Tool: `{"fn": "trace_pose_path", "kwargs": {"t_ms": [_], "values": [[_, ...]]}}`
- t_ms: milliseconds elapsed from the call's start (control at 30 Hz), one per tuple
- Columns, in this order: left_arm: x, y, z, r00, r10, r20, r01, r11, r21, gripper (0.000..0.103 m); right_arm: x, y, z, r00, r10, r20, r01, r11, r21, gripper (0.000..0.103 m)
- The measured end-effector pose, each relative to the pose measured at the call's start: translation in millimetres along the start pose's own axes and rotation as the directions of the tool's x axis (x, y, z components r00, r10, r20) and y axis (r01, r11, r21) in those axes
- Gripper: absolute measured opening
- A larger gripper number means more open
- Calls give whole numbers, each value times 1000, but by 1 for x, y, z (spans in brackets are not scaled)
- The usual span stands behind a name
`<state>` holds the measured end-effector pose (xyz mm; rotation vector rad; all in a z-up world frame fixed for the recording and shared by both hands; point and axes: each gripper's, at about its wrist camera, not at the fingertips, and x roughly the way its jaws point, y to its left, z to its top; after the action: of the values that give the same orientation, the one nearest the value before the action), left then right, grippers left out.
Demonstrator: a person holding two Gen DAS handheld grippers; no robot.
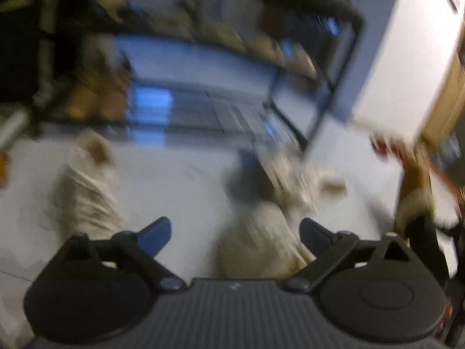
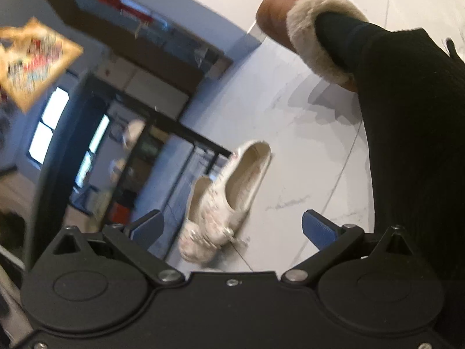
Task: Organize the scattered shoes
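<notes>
The right gripper (image 2: pixel 232 226), jaws spread wide, hangs over a cream flat shoe (image 2: pixel 223 200) on the marble floor (image 2: pixel 290 116) (a second shoe overlaps it); at one o'clock, a fur-lined slipper (image 2: pixel 305 23).

Both units are showing black housings w/ round pivot discs, silver screws and blue ribbed pads, the left hand-held gripper (image 1: pixel 234 231) blurred w/ a ribbed grey body, the right hand-held gripper (image 2: pixel 232 226) sitting beside a black-trousered leg (image 2: pixel 407 122) in a tan fur-cuffed slipper (image 2: pixel 293 20).
</notes>
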<state>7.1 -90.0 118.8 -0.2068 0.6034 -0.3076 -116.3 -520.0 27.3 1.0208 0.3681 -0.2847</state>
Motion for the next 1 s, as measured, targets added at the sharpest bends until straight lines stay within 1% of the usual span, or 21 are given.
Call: {"fn": "trace_pose_path", "kwargs": {"t_ms": [33, 100, 133, 167, 200, 233, 267, 300, 400, 467, 533, 567, 600, 667, 700, 767, 867, 933, 967, 1000], "values": [[-8, 13, 1, 998, 32, 45, -31, 999, -23, 102, 5, 8, -3, 999, -31, -36, 29, 999, -39, 103], [-22, 44, 0, 988, 99, 119, -92, 994, -65, 102, 16, 23, -12, 991, -82, -108, 68, 990, -122, 103], [-24, 57, -1, 984, 124, 128, -114, 990, -80, 102, 23, 33, -19, 983, -104, -152, 78, 982, -174, 103], [-24, 67, -2, 983, 141, 121, -130, 987, -89, 102, 32, 46, -31, 969, -122, -213, 70, 969, -237, 103], [-23, 79, -4, 981, 160, 106, -150, 984, -97, 102, 38, 55, -42, 958, -120, -260, 49, 963, -264, 103], [-20, 93, -7, 980, 183, 77, -175, 979, -101, 102, 46, 65, -55, 942, -116, -316, 20, 957, -290, 103], [-18, 103, -11, 977, 202, 61, -196, 976, -97, 102, 55, 78, -73, 913, -109, -392, -20, 950, -312, 103], [-17, 109, -15, 974, 218, 58, -212, 973, -88, 102, 61, 87, -89, 892, -120, -437, -34, 944, -328, 103], [-15, 118, -23, 966, 254, 59, -252, 967, -29, 102, 77, 107, -125, 845, -202, -495, -4, 924, -383, 103], [-14, 119, -26, 960, 269, 71, -271, 962, 19, 102, 86, 112, -144, 803, -271, -530, 48, 917, -396, 103], [-14, 119, -25, 948, 300, 102, -308, 949, 69, 102, 89, 115, -155, 780, -261, -569, 59, 935, -349, 103], [-16, 119, -25, 943, 312, 117, -322, 943, 80, 102, 92, 119, -162, 750, -232, -620, 46, 952, -302, 103], [-17, 119, -24, 937, 323, 131, -336, 937, 91, 102, 95, 124, -168, 724, -210, -657, 41, 964, -263, 103], [-20, 123, -23, 930, 336, 150, -351, 932, 89, 102, 100, 135, -179, 712, -213, -669, 70, 970, -234, 103], [-22, 125, -22, 928, 340, 153, -354, 932, 78, 102, 106, 140, -185, 703, -189, -686, 77, 979, -190, 103], [-23, 131, -21, 919, 362, 157, -374, 926, 54, 102, 118, 148, -198, 685, -103, -721, 70, 995, -76, 103], [-23, 142, -19, 899, 409, 158, -416, 909, 13, 102, 140, 169, -220, 672, -29, -740, 20, 1000, -22, 103], [-23, 149, -18, 885, 441, 149, -443, 896, -19, 102, 153, 182, -230, 650, -54, -758, 8, 998, -65, 103], [-23, 152, -18, 878, 456, 144, -456, 889, -35, 102, 158, 188, -233, 635, -60, -770, -7, 996, -84, 103], [-23, 155, -18, 872, 469, 139, -466, 883, -52, 102, 159, 196, -231, 606, -45, -794, -50, 994, -94, 103]]}}
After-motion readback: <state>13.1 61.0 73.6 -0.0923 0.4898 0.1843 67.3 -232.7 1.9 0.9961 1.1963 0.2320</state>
